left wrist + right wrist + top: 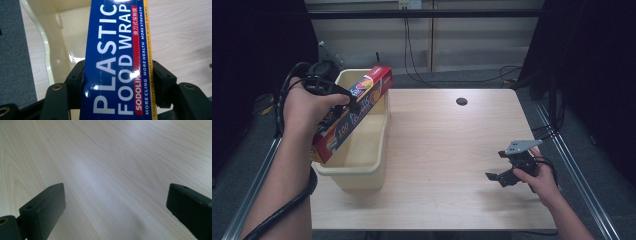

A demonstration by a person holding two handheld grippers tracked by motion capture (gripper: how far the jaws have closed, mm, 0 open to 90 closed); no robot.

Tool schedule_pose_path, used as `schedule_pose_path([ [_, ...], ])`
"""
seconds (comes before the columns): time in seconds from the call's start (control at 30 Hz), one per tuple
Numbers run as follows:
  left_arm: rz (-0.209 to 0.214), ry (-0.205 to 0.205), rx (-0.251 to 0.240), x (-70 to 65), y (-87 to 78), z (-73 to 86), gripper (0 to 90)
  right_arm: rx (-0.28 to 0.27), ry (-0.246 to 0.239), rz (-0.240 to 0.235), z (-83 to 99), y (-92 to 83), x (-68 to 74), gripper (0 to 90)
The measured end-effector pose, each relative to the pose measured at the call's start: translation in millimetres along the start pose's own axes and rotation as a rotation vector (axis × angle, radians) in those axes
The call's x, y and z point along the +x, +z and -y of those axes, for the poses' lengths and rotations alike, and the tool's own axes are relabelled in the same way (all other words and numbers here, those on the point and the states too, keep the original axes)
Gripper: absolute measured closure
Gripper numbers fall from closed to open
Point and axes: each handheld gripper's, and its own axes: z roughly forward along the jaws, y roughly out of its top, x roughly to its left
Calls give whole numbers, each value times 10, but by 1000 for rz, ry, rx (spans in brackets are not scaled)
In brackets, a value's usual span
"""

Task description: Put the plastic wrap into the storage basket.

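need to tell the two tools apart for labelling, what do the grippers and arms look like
Both are black, hand-held tools with two blocky black jaws showing small screw holes. The left gripper trails a thick black cable looping along the forearm. The right gripper carries a grey three-cornered plate on top and a thinner black cable. No sleeves reach the forearms.

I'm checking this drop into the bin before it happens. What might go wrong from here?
The plastic wrap box is long and lies tilted across the yellow bin; it may catch on the rim rather than drop inside. The left claw grips it away from its far end, so it could pivot or slip on release.
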Motion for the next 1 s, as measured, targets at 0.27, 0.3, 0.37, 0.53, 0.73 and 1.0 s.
schedule_pose_path([
  [0.27, -24, -35, -5, 83, -36, 38, 402, -7, 4, -3, -2, -15, -4, 22],
  [0.3, -18, -43, -7, 90, -39, 43, 402, -9, 3, -7, -3, -15, -8, 22],
  [0.37, -29, -39, -6, 112, -49, 52, 402, -9, 3, -4, -3, -14, -5, 21],
  [0.53, -48, -50, 3, 127, -27, 69, 402, -8, 3, -10, 0, -5, -2, 22],
  [0.73, -78, -74, 6, 157, -5, 68, 401, -9, 2, -7, 2, -10, -7, 22],
  [1.0, -90, -107, 16, 173, 96, 71, 401, -12, 5, -2, 9, -15, -17, 21],
])
